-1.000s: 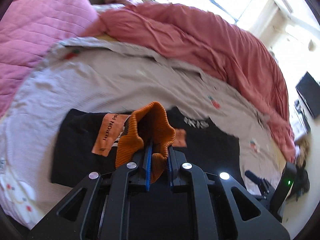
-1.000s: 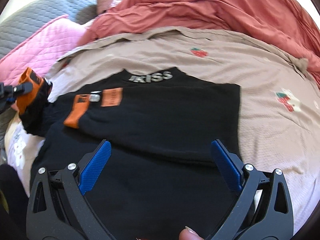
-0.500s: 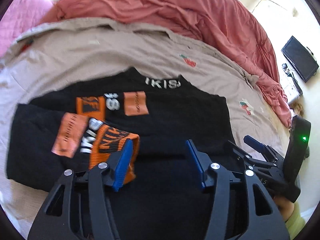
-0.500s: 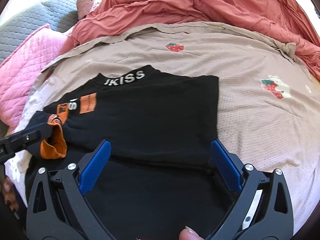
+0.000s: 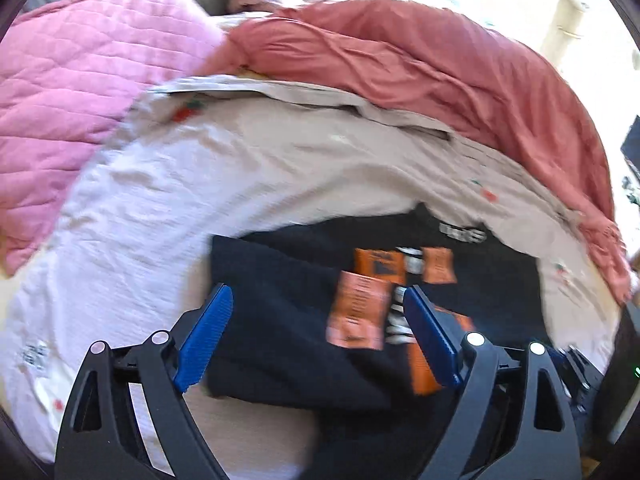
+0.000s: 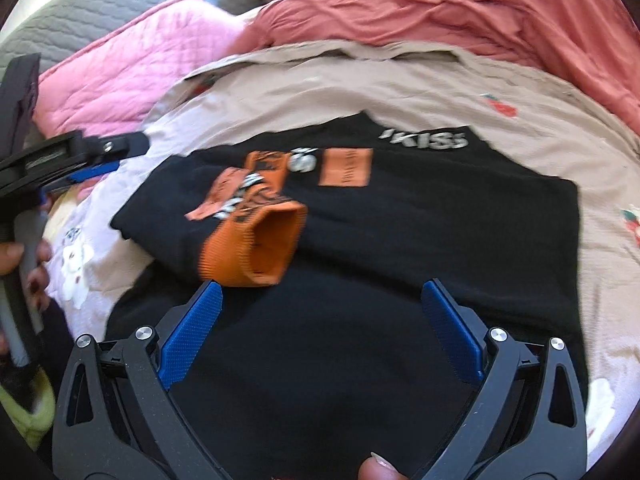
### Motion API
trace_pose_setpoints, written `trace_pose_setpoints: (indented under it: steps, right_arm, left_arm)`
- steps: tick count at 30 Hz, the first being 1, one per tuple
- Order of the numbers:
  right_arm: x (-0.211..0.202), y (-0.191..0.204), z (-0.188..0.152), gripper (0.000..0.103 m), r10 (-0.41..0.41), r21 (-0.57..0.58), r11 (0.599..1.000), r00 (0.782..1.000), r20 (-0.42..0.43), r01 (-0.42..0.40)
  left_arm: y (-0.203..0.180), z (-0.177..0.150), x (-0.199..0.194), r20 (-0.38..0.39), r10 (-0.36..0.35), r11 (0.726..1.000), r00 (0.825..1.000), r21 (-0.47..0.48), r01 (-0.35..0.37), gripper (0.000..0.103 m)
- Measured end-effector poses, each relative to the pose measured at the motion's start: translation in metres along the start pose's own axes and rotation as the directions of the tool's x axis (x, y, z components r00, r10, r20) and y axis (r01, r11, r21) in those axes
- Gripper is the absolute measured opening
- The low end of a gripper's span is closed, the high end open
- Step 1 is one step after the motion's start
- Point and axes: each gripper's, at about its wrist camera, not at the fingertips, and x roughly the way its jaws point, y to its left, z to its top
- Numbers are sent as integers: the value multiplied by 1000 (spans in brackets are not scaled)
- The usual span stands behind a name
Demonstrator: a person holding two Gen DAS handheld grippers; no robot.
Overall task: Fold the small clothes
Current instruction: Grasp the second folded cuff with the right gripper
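In the left wrist view, the left gripper (image 5: 316,332) has its jaws wide apart and holds nothing. Between and beyond its blue fingers lies the black sweater (image 5: 280,320), on the beige sheet (image 5: 240,168) of the bed, toward the near edge. One sleeve with orange patches (image 5: 358,310) is laid across the body of the garment. The picture is blurred, so fine detail is hard to read. A pink quilt (image 5: 72,80) and a red blanket (image 5: 420,76) lie along the far side of the bed.

In the right wrist view, the right gripper (image 6: 320,332) is also wide open and empty, hovering over the lower part of the sweater. The orange cuff (image 6: 260,248) of the folded sleeve rests on the black fabric, just beyond the left finger.

I judge that the one sleeve fold is done, and the other side or the hem is not yet folded. The next move probably needs a pinch on a single edge of the cloth, low enough to catch it but without dragging the laid sleeve.
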Motion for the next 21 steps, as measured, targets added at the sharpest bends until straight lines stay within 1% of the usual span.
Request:
trace_pose_setpoints:
  steps: [2, 4, 6, 9, 11, 12, 14, 15, 16, 18, 19, 20, 21]
  right_arm:
    - [6, 9, 4, 94, 39, 9, 999, 999, -9, -39]
    - [12, 16, 8, 94, 54, 15, 998, 998, -11, -54]
    - [22, 21, 14, 93, 64, 26, 998, 998, -26, -63]
    - [36, 23, 24, 83, 80, 64, 995, 996, -45, -77]
    - [44, 21, 31, 82, 56, 76, 996, 997, -44, -52]
    - [49, 20, 34, 80, 45, 86, 995, 998, -47, -41]
    - [61, 19, 37, 64, 40, 94, 995, 997, -73, -33]
    - [66, 21, 38, 46, 48, 92, 995, 995, -92, -40]
    - [71, 26, 37, 31, 66, 78, 995, 991, -115, -58]
    - [70, 39, 37, 16, 59, 15, 998, 992, -111, -58]
    - [66, 45, 37, 2, 53, -16, 998, 994, -99, -55]
    - [61, 48, 37, 1, 70, -26, 997, 994, -89, -73]
    - [54, 49, 38, 1, 70, -29, 997, 995, -69, -72]
  left_arm:
    - [9, 0, 3, -3, 22, 1000, 1000, -12, -22, 86]
    - [19, -2, 9, -11, 30, 999, 999, -19, -31, 86]
    - [24, -4, 15, -20, 52, 999, 998, -2, -52, 86]
    - [29, -4, 22, -23, 54, 999, 998, 8, -54, 86]
    - [32, -2, 25, -18, 50, 999, 999, 18, -49, 86]
    - [33, -1, 27, -16, 50, 998, 999, 25, -49, 86]
    - [36, 1, 31, -13, 49, 998, 999, 32, -49, 86]
    - [38, 2, 34, -17, 49, 998, 999, 27, -48, 86]
    - [42, 2, 36, -25, 45, 999, 999, 16, -45, 86]
    - [48, 5, 38, -28, 35, 999, 999, -13, -35, 86]
    - [51, 6, 38, -24, 29, 999, 999, -29, -29, 86]
    - [53, 8, 37, -16, 28, 999, 999, -38, -29, 86]
    - [54, 9, 36, -10, 29, 999, 1000, -43, -30, 86]
